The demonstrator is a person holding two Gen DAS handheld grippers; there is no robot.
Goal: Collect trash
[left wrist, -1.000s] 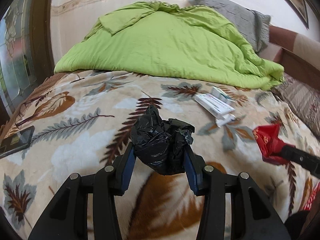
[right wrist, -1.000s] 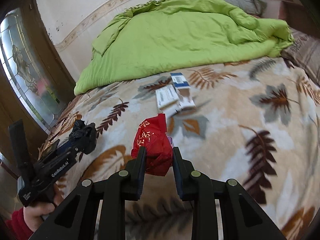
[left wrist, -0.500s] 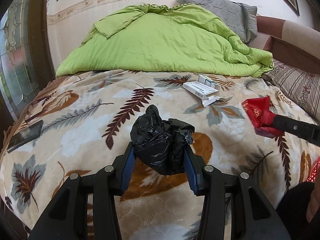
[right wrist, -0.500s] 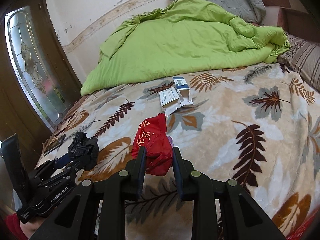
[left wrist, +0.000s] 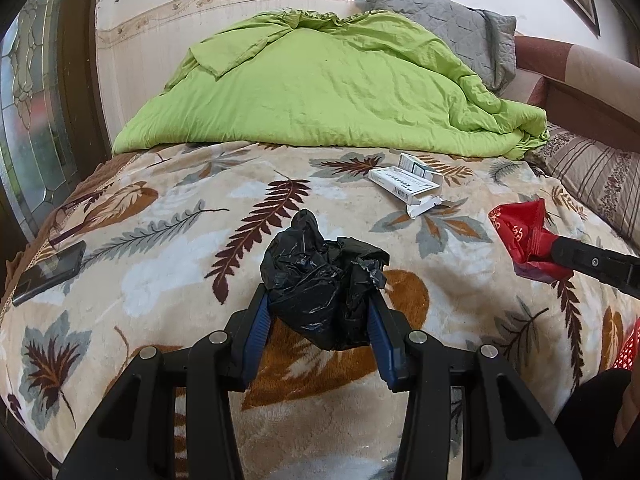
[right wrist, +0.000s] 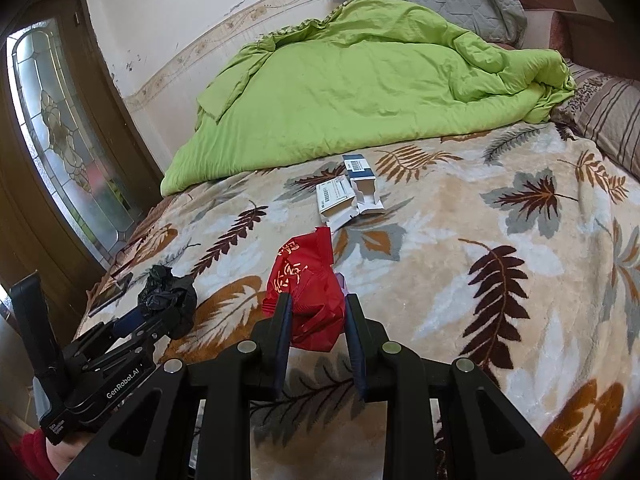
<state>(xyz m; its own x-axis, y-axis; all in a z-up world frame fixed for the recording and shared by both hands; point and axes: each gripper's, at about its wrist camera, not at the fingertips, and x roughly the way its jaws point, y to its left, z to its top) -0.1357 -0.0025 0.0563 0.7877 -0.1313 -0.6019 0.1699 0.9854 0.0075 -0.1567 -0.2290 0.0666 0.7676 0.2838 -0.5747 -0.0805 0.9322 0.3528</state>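
The left gripper (left wrist: 320, 312) pinches a crumpled black plastic bag (left wrist: 322, 276) between its 2 blue-padded fingers (left wrist: 258, 320), the wad bulging above and ahead of the tips and held off the leaf-patterned blanket (left wrist: 168, 240) that covers the bed. The right gripper (right wrist: 316, 320) clamps a crumpled red wrapper with gold print (right wrist: 308, 284) between its own 2 fingers (right wrist: 282, 324), the wrapper's top flap sticking up past the tips. In the left wrist view the red wrapper shows well to the right of the fingers; in the right wrist view the black bag sits well to the left, both lifted clear of the blanket. Ahead of both grippers, well beyond the fingertips, 2 small white cartons (left wrist: 404, 186) lie touching each other on the blanket, one with an opened end flap (right wrist: 370, 204). Behind them a lime green duvet (left wrist: 320, 88) is heaped across the bed, with a grey quilted pillow (left wrist: 452, 36) at its far side. Far left of the left fingers, a dark phone (left wrist: 50, 272) lies near the blanket's edge.
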